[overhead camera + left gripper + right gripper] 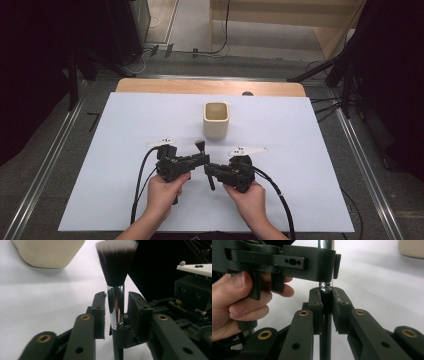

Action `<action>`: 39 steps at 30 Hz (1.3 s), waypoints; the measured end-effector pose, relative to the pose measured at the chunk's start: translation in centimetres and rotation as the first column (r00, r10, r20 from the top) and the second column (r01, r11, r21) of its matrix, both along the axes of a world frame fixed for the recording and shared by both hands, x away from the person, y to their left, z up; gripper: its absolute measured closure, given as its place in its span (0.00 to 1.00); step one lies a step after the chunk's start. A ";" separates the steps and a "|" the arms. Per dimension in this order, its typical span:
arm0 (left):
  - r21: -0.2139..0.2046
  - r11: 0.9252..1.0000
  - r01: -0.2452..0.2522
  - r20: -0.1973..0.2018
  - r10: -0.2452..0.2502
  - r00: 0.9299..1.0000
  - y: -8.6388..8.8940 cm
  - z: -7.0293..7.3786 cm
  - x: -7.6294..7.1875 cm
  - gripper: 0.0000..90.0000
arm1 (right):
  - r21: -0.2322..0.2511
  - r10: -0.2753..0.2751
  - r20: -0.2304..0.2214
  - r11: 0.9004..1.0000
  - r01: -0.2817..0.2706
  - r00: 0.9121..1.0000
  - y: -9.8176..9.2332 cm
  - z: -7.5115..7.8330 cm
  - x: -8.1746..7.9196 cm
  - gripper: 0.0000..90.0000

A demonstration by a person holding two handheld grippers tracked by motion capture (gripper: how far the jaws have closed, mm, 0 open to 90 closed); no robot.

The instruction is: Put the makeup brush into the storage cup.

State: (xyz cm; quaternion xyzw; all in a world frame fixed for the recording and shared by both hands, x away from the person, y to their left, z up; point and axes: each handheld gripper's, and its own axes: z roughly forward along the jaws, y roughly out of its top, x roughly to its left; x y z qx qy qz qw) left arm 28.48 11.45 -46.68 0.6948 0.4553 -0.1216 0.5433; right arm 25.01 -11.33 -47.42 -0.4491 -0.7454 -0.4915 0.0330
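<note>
Centre of the white table sheet, high view: makeup brush up off the surface between two hand-held tools, at 6 o'clock from the cream cup and well short of it. Bristle head towards 12, black handle trailing towards 6. Reaching in from 9 o'clock, left gripper; reaching in from 3 o'clock and just below it, right gripper, tips nearly meeting. Over to the left gripper view: brush upright at dead centre, shiny silver ferrule between the black jaws, left gripper drawn in close on both sides, yet a thin dark sliver showing beside the ferrule at 3 o'clock, so not pressing on it by this look. Cup blurred at 11 o'clock. Now the right gripper view: right gripper clamped tight on the dark handle just under the ferrule, no gap at all. Above it, at 12 o'clock, left gripper lying crosswise, left hand wrapped round its grip at 9 o'clock. Cup off at 1 o'clock.
</note>
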 end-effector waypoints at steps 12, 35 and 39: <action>-0.039 0.999 0.020 -0.035 -0.021 0.999 0.4 -0.5 0.5 0.87 | 0.014 0.001 -0.006 1.000 -0.001 1.000 0.1 -0.4 0.2 0.89; 0.102 0.990 0.095 0.020 -0.097 0.995 0.7 0.5 1.2 0.87 | -0.095 0.140 0.175 0.988 -0.125 0.975 -0.7 -1.0 0.7 0.32; 0.108 0.989 0.099 0.023 -0.102 0.995 1.1 0.7 1.4 0.87 | -0.129 0.143 0.191 0.984 -0.120 0.971 -0.7 -1.0 0.7 0.29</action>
